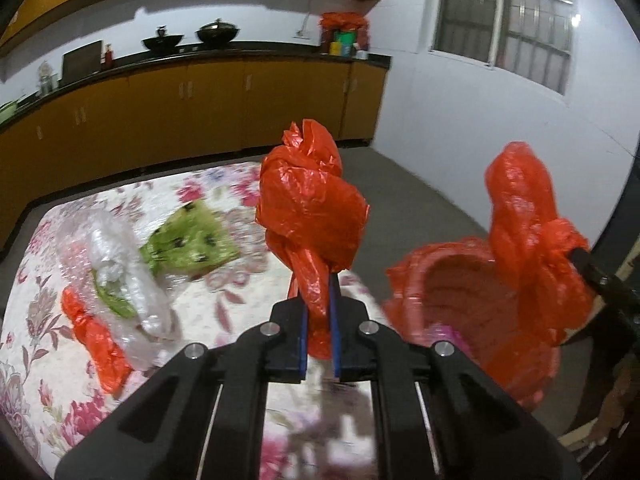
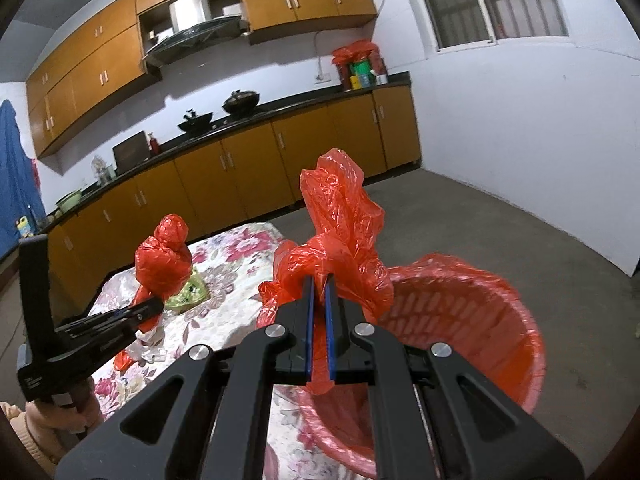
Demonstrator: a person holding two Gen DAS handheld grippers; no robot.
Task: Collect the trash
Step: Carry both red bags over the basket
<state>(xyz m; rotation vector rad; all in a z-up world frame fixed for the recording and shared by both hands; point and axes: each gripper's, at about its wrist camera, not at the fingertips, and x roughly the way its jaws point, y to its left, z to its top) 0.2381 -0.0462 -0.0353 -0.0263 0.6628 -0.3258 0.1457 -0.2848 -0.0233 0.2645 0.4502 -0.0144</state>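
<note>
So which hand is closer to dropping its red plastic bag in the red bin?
Right. The right gripper pinches its crumpled red plastic bag at the red bag-lined bin; the left gripper's bag hangs above the flowered tablecloth.

Right gripper (image 2: 319, 280) at the frame's centre pinches a crumpled red plastic bag (image 2: 344, 216) that rises toward 12 o'clock. A red-lined basket (image 2: 500, 300) sits at 4 o'clock. At 9 o'clock the left gripper (image 2: 154, 306) grips another red bag (image 2: 164, 256) above the floral tablecloth (image 2: 232, 248)
</note>
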